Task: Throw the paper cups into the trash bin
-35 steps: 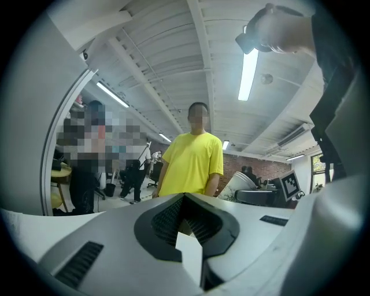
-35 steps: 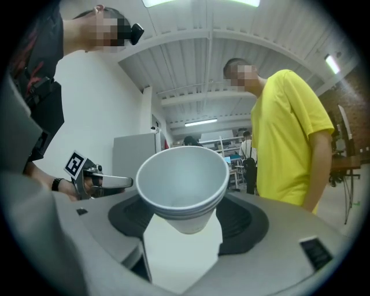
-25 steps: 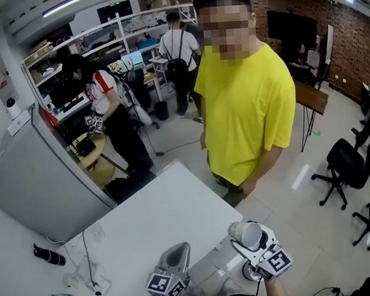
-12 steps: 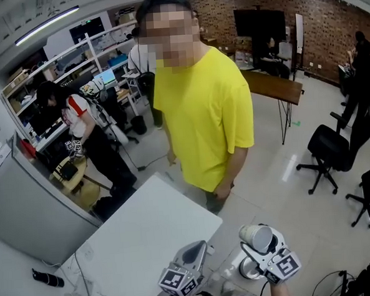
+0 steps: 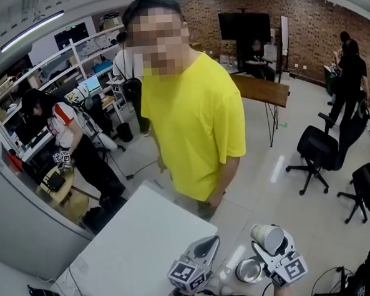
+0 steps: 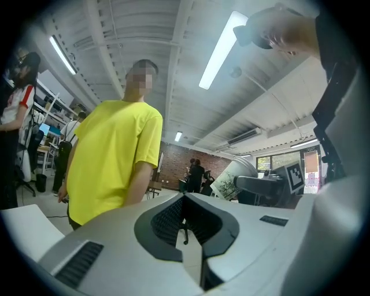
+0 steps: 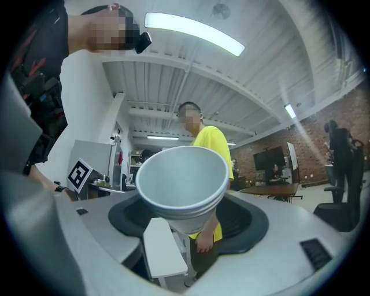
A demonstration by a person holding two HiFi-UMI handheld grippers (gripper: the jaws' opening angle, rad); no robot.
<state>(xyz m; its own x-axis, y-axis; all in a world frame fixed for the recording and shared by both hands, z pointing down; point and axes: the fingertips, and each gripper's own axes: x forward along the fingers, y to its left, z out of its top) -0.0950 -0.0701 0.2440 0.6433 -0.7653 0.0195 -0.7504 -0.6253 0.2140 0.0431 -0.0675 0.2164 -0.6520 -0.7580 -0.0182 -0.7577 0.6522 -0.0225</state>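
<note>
Right claw [image 5: 274, 250]: mine, jaws standing wide and pressed on the walls of the paper cups [image 7: 182, 182]; a nested stack, going by the doubled rim, open mouth turned toward my camera, held up clear of any surface

Left claw [image 5: 202, 252]: jaws together, nothing between them, hovering off the near right edge of the white table [image 5: 129, 254]

Round shiny bin [image 5: 247, 270]: low between my two claws, just under the cups in the head view, beyond the table's right edge

Person in yellow shirt [image 5: 193, 122]: standing at the table's far corner, facing me

Black office chairs [image 5: 316, 152]: on the floor, well apart, far right
</note>
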